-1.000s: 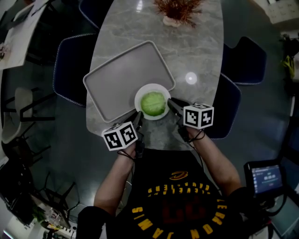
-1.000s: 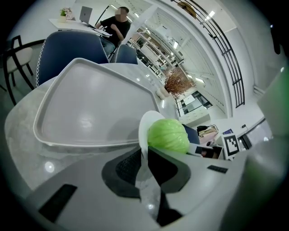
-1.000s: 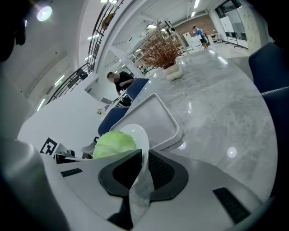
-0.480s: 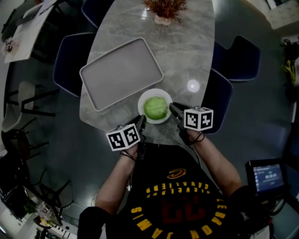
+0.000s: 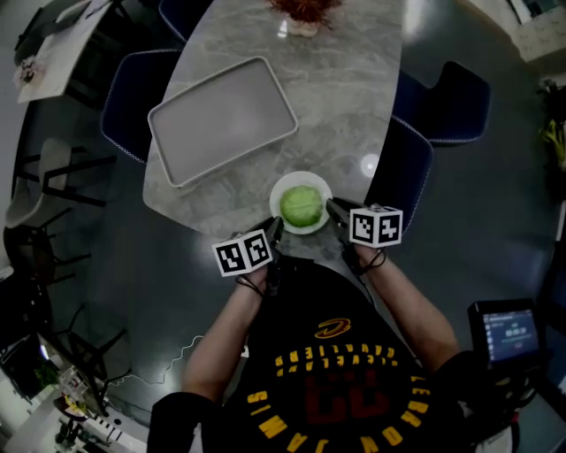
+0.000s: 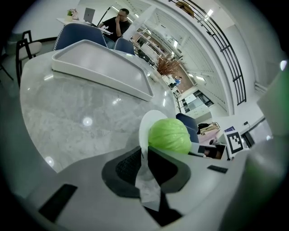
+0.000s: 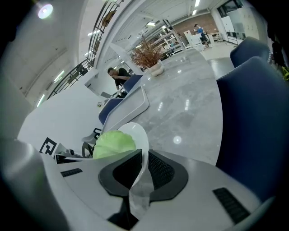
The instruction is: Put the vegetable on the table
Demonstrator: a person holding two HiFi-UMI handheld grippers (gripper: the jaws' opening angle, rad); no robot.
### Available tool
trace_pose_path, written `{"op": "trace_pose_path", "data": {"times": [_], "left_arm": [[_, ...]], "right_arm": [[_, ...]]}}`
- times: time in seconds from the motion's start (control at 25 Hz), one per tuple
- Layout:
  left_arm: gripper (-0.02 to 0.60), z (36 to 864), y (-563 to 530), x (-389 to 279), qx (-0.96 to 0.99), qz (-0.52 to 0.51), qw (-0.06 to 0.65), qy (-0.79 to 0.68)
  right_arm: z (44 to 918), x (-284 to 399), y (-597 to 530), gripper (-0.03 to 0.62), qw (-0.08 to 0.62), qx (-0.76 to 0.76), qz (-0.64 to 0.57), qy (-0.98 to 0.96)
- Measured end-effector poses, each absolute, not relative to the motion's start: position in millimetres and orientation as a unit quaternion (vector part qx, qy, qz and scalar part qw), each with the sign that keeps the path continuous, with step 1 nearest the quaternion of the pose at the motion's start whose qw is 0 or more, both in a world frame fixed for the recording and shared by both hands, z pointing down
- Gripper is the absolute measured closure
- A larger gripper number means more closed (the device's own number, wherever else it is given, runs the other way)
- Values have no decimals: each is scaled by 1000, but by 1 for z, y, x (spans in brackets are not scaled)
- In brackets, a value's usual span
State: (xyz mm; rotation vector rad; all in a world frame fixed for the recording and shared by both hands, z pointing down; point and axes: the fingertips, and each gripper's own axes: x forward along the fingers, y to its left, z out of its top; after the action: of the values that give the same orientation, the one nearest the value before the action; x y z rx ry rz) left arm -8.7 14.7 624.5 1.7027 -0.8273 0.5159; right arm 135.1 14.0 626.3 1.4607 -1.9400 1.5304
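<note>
A round green cabbage (image 5: 302, 205) sits on a white plate (image 5: 285, 188) near the table's near end. My left gripper (image 5: 275, 232) is shut on the plate's left rim. My right gripper (image 5: 334, 210) is shut on its right rim. In the left gripper view the plate (image 6: 149, 122) stands edge-on between the jaws with the cabbage (image 6: 169, 136) behind. In the right gripper view the plate (image 7: 136, 131) rim is pinched and the cabbage (image 7: 113, 142) lies to the left.
A large empty grey tray (image 5: 221, 119) lies on the marble table (image 5: 354, 80) beyond the plate. A potted dry plant (image 5: 301, 13) stands at the far end. Dark blue chairs (image 5: 407, 168) surround the table. A person sits at a far desk (image 6: 118, 20).
The plate with the cabbage has come toward me, away from the tray, to the table's near end, with both grippers holding its rim throughout.
</note>
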Motion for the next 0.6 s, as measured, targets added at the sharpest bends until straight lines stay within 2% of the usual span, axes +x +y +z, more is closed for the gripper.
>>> {"op": "trace_pose_path", "data": {"times": [0.6], "left_arm": [[535, 663, 23, 5, 715, 246, 553, -349]], "right_arm": [[671, 149, 32, 540, 149, 512, 544, -648]]}}
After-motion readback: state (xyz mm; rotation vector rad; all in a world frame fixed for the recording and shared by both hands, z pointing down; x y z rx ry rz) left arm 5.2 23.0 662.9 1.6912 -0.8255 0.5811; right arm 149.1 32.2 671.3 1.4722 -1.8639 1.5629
